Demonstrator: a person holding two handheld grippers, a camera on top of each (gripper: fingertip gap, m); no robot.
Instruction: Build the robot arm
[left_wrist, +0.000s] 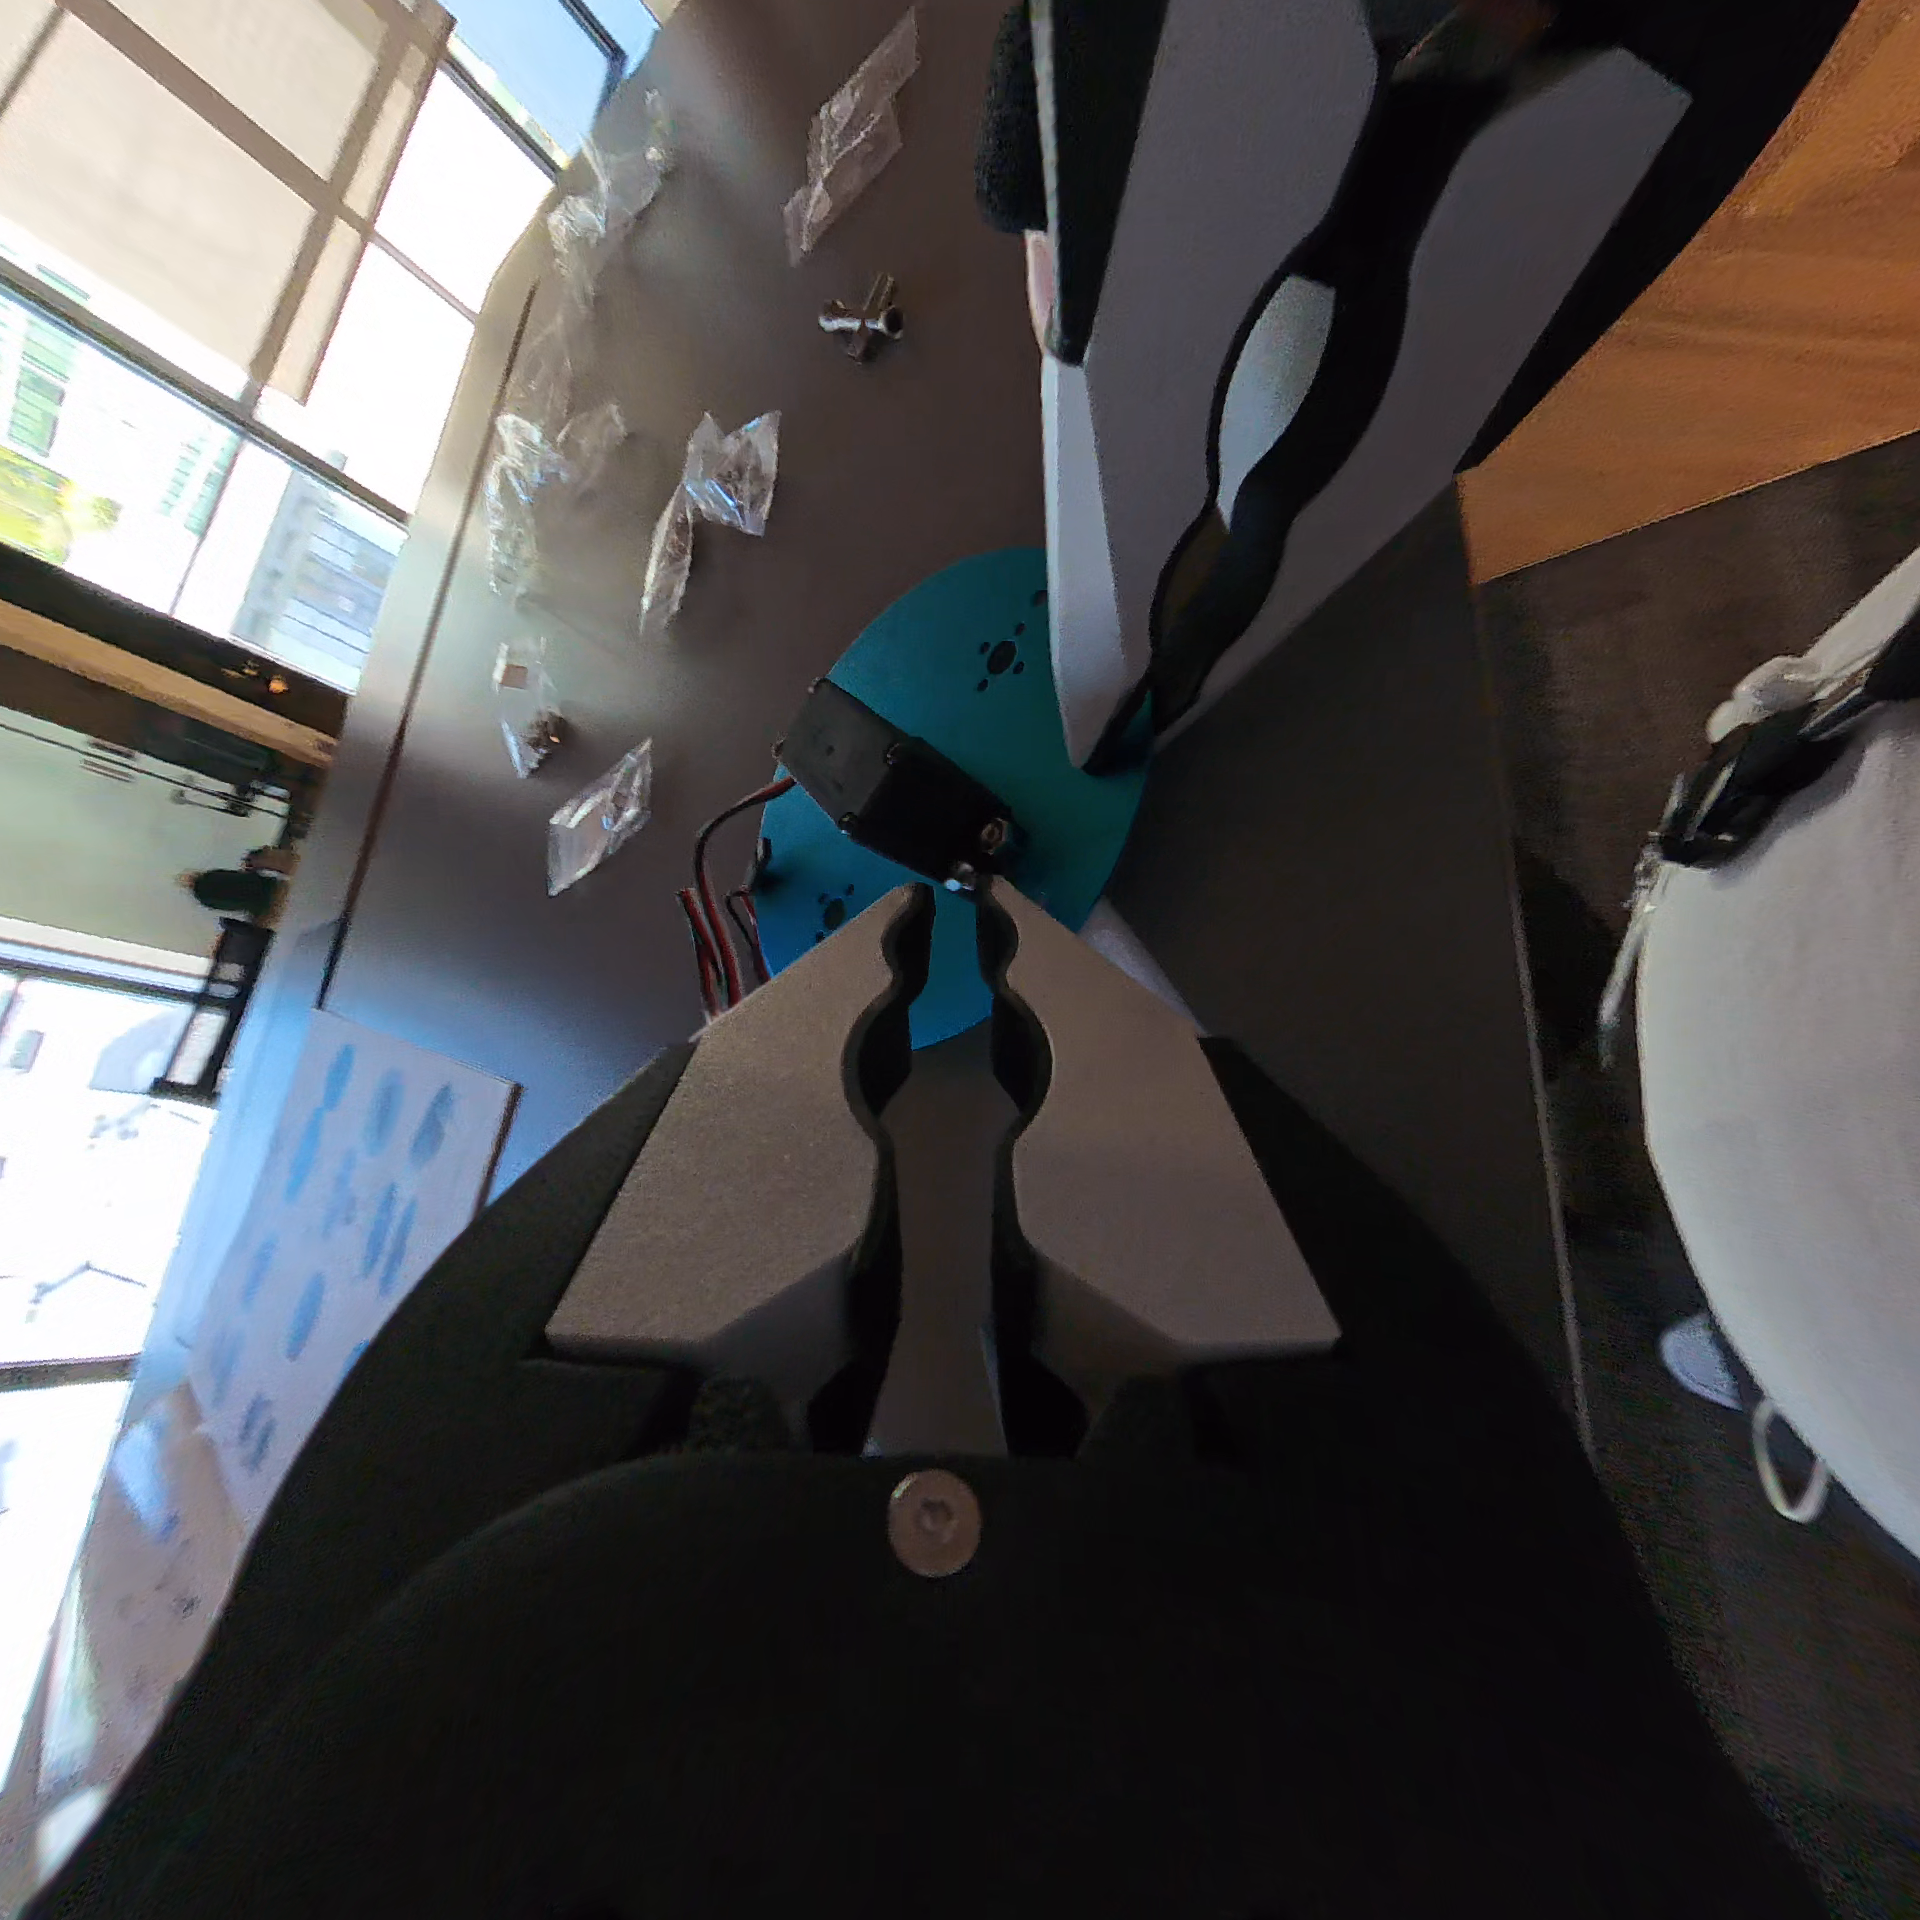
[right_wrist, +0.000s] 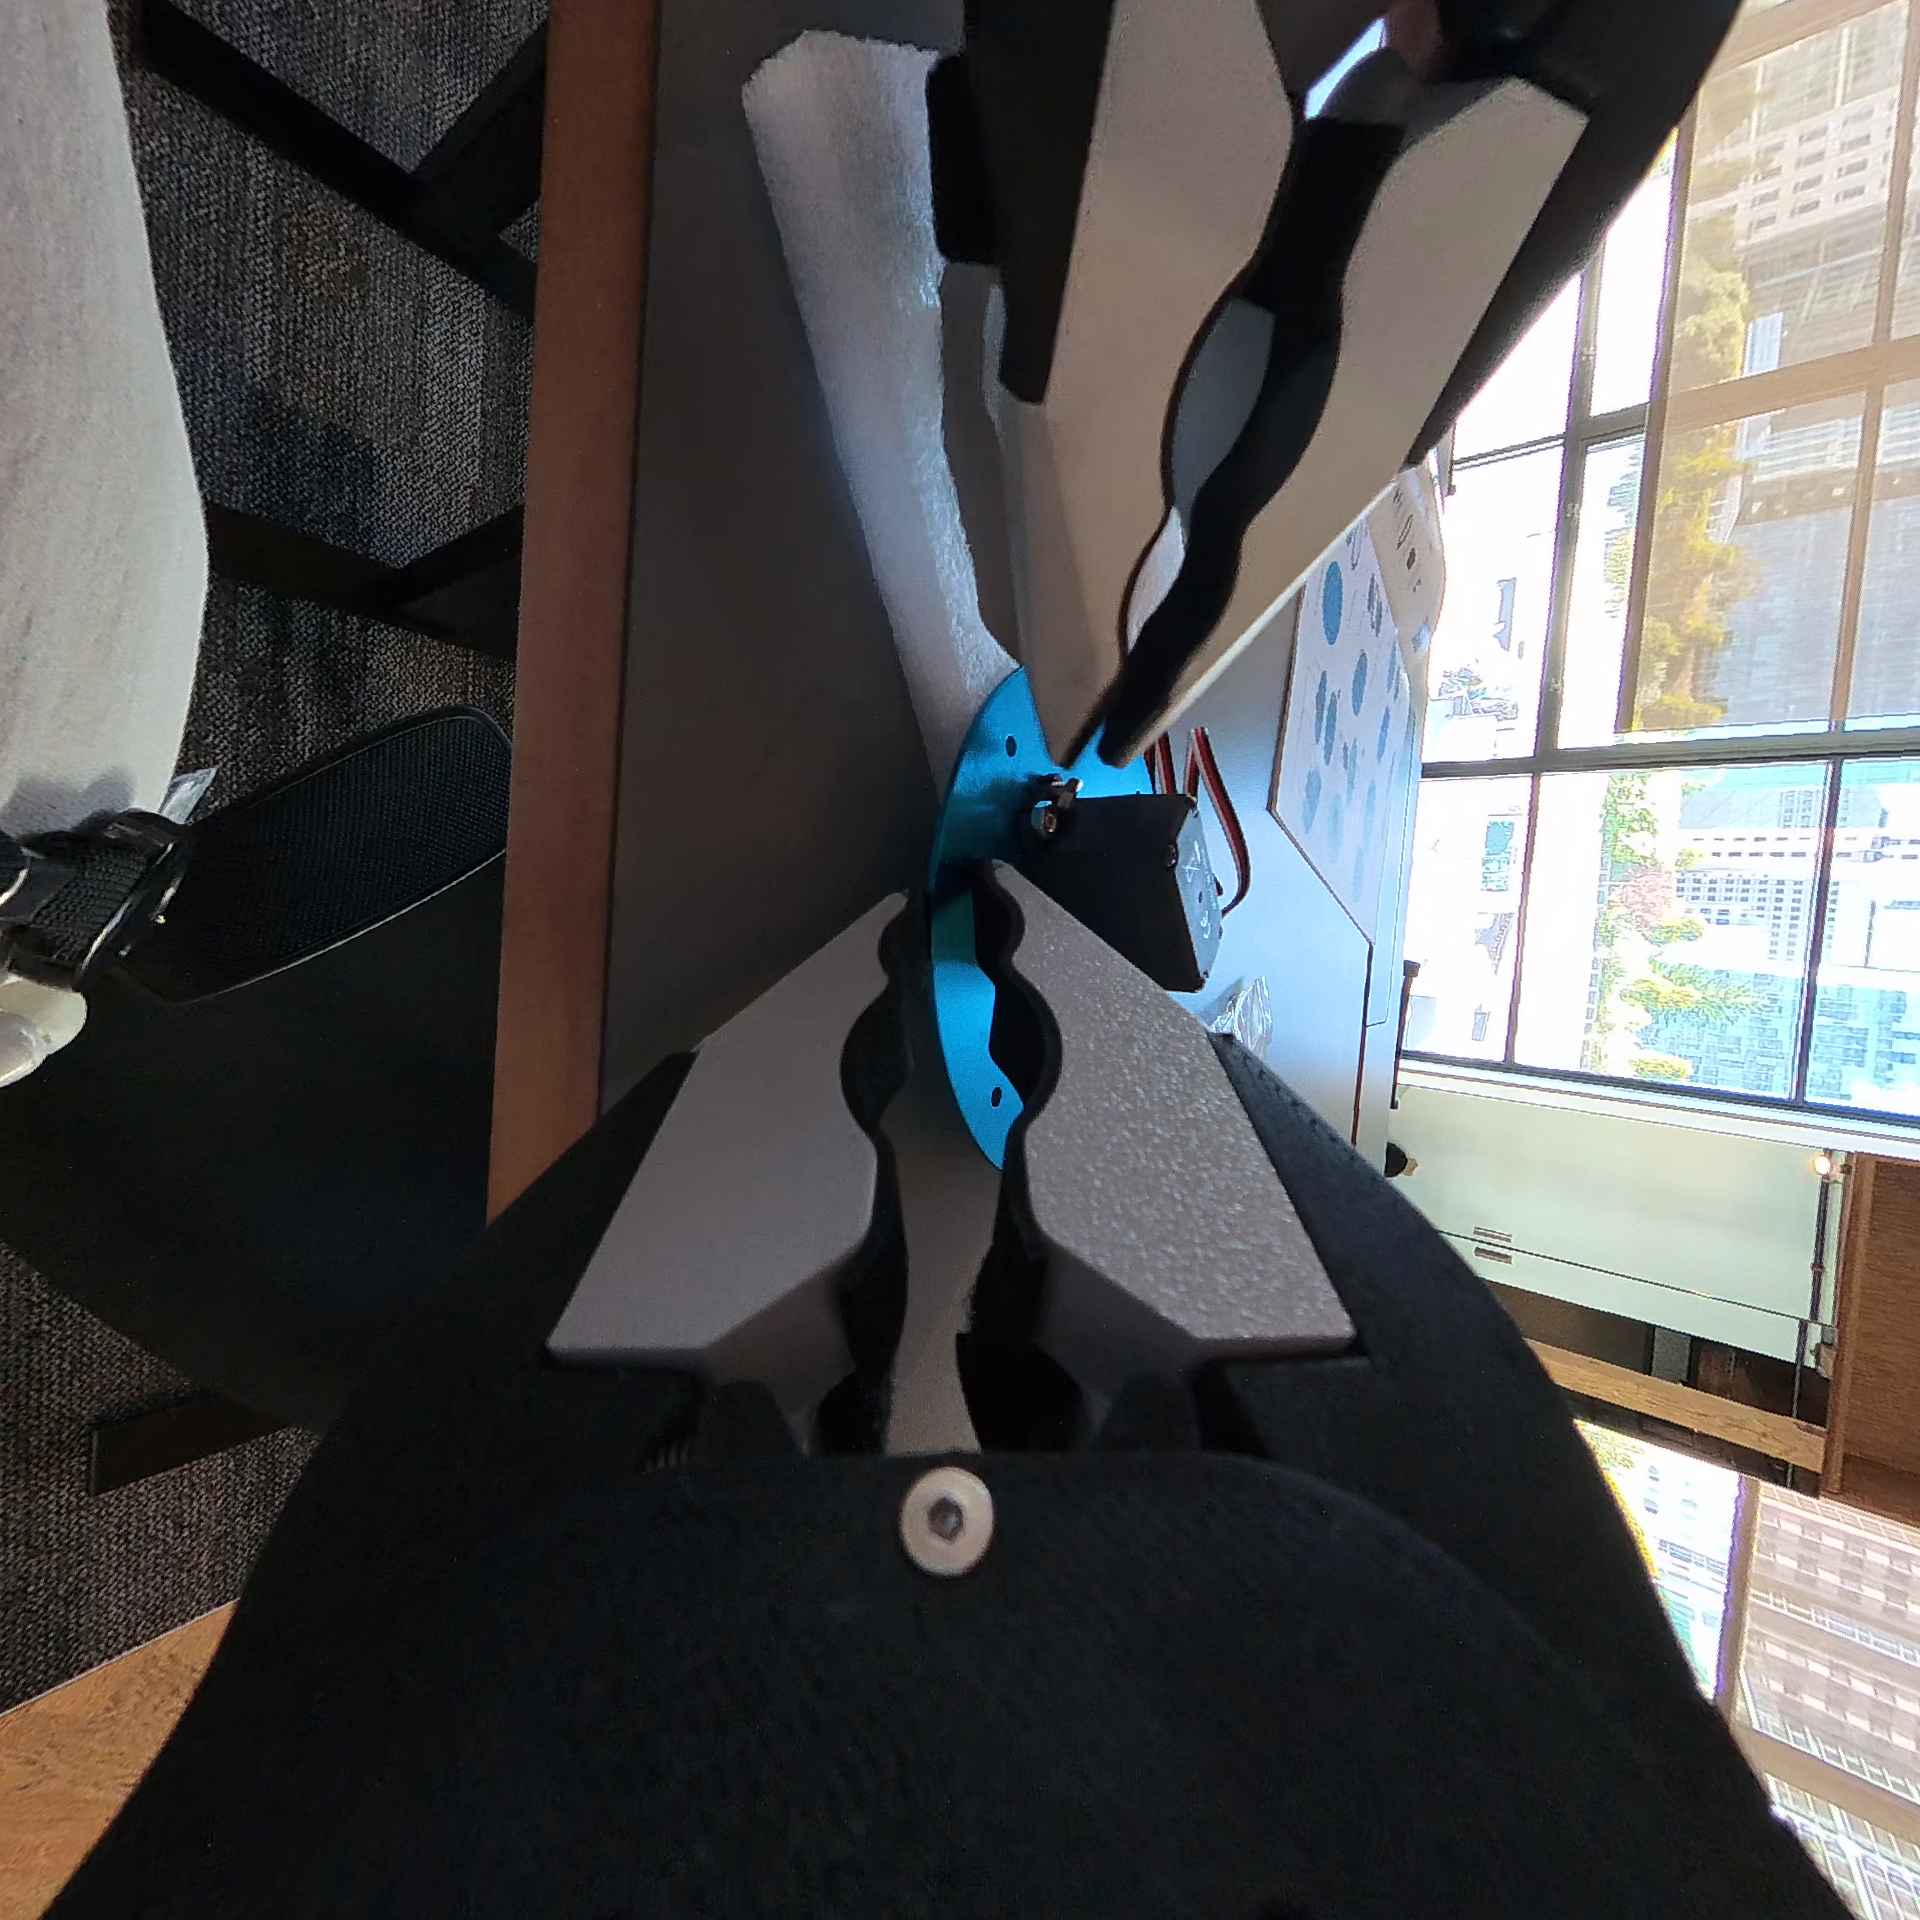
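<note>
Clear plastic bags (left_wrist: 717, 509) of small parts lie scattered over the grey tabletop (left_wrist: 436, 831), with a small metal cross fitting (left_wrist: 862, 317) among them. A white sheet printed with blue shapes (left_wrist: 353, 1226) lies nearer the table's edge, and a strip of white foam (right_wrist: 883, 343) lies along the table. Tall windows (right_wrist: 1683, 727) show buildings outside, and a black mesh chair (right_wrist: 343, 831) stands on grey carpet (right_wrist: 312, 416).

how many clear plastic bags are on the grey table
6 clear bags, maybe more: one farthest off, one at the window-side edge, two in the middle, two nearer the blue disc, at and. Overlaps may hide others.
</note>
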